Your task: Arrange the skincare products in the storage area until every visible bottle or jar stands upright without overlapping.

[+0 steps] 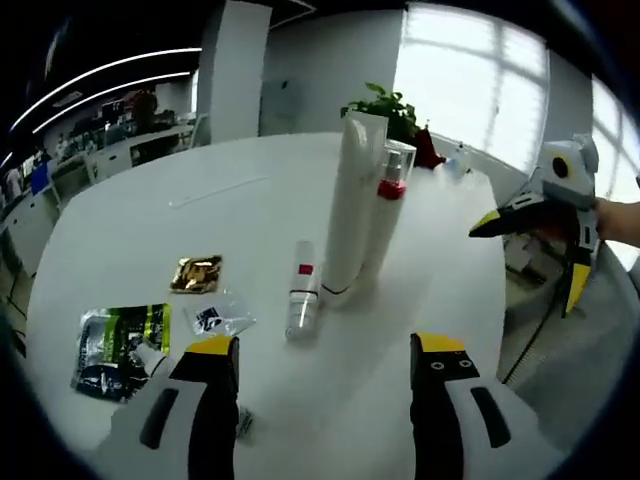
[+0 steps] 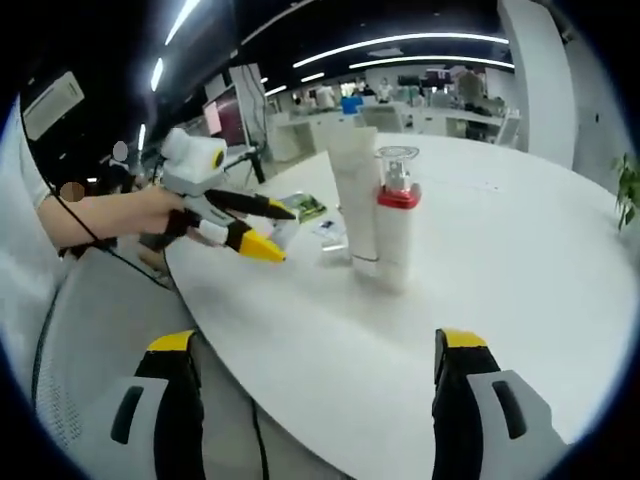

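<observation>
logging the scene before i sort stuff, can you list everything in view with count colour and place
table: 1, white, round, holding all the products
tall tube: 1, white, upright near the table's middle
pump bottle: 1, white with red collar and clear cap, upright, right beside the tall tube
small bottle: 1, clear with red label, lying flat by the tube's base
gold sachet: 1, gold, flat on the table
clear sachet: 1, clear with dark print, flat
green packet: 1, green and black, flat near the table's edge
plant: 1, green, at the far edge
left gripper: 1, yellow-tipped jaws, open
right gripper: 1, yellow-tipped jaws, open
</observation>
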Motion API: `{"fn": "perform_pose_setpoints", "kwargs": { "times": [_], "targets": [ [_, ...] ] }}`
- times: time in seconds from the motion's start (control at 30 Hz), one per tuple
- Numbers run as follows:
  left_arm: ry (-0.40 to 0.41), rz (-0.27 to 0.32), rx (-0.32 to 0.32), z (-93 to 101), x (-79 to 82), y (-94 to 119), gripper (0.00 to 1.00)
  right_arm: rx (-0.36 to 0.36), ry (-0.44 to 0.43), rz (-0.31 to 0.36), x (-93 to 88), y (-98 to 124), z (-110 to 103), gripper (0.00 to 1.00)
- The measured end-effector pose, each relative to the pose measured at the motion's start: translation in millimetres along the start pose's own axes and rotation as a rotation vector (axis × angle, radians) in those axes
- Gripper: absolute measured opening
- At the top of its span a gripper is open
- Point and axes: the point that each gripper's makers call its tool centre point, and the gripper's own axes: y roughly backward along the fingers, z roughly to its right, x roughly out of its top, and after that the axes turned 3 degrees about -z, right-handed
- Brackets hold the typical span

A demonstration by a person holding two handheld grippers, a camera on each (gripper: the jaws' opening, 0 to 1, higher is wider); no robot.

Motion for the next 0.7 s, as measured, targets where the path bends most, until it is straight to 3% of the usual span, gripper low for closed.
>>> {"fn": "perform_pose_setpoints", "kwargs": {
  "times": [0.1,0.23,0.5,0.7],
  "targets": [
    [-0.034,-0.018,-0.005,2.6,0.9,-7.0,0.60,-0.002,-0.003,-0.006,-1.3,-0.4,1.3,0.96],
    [-0.076,-0.052,0.026,-7.8,-6.2,-22.7,0.56,0.000,-0.009,-0.016,-4.6,-1.5,1.3,0.96],
    [-0.079,-0.056,0.041,-12.7,-2.4,-43.7,0.50,0.009,-0.002,-0.054,-11.3,-6.5,-0.1,0.95],
    [-0.131,-0.102,0.055,-16.0,-8.1,-59.2,0.44,0.001,-0.018,-0.061,-13.5,-5.8,3.1,0.94]
  ]
}}
